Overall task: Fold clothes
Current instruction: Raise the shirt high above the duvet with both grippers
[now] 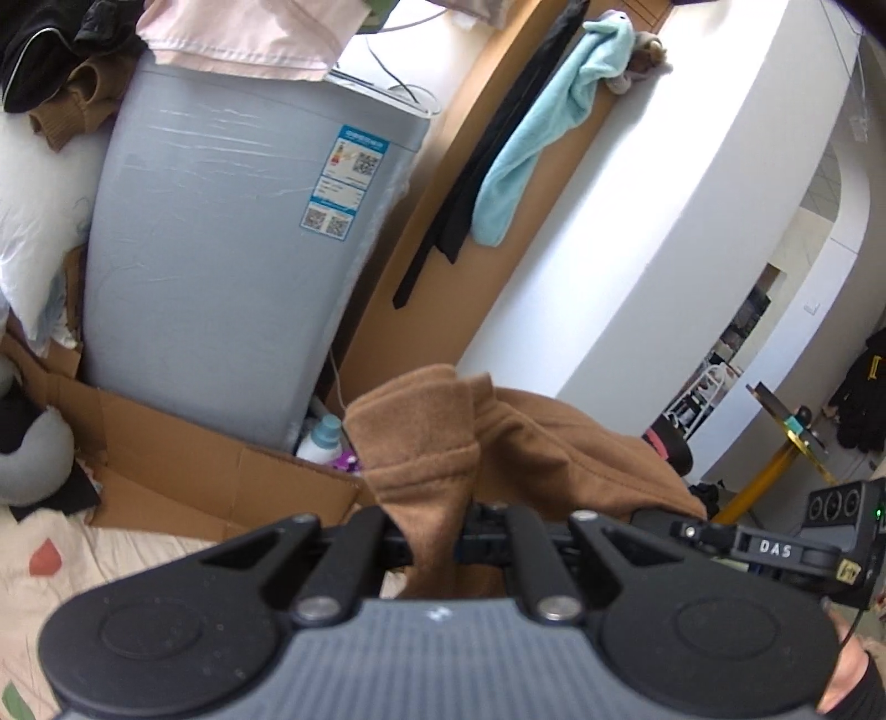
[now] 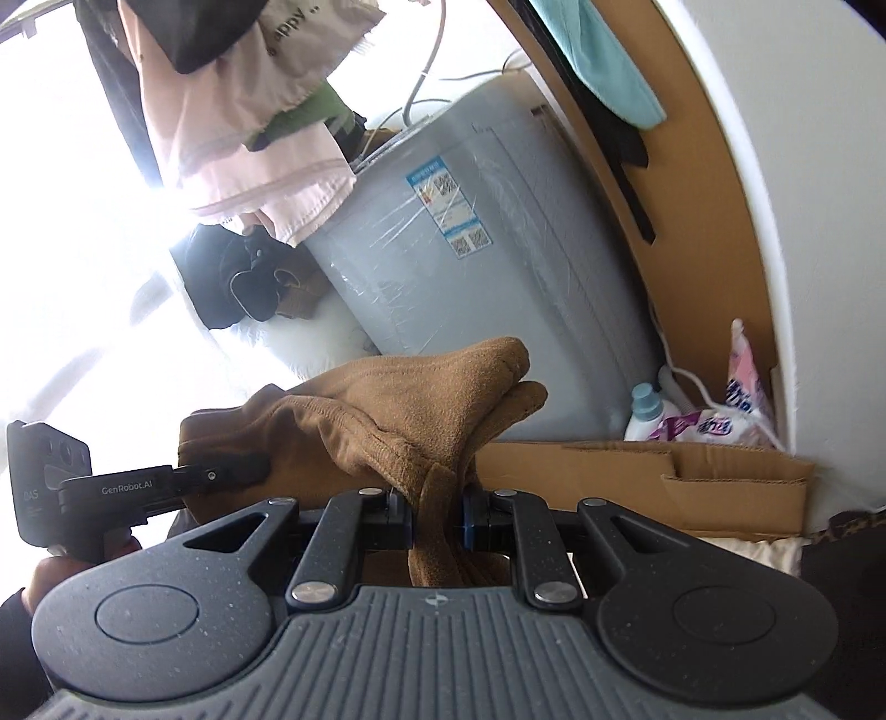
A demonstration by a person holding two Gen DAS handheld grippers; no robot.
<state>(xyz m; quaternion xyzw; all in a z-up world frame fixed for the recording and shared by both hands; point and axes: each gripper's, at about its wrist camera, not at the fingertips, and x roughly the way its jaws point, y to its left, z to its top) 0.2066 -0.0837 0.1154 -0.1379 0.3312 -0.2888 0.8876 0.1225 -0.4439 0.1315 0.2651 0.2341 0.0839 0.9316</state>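
The garment (image 1: 443, 459) pinched in my black left gripper (image 1: 437, 540) and my black, blue-padded right gripper (image 2: 437, 520) was a plain camel brown. Behind it stood a pale grey washing machine (image 1: 232, 266) with a blue-and-white label (image 1: 346, 183), pink cloth (image 1: 243, 39) draped on top, and a turquoise towel (image 1: 548, 122) beside black cloth (image 1: 482, 171) on tan board. The bedding (image 1: 66, 559) below was cream with red and green patches.

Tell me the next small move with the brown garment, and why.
Probably draw the two grippers apart to pull the cloth flat. The left gripper and the right gripper are both shut on bunched parts of the brown garment, which is lifted in front of the grey washing machine with slack cloth sagging between them. It looks too crumpled to fold yet.
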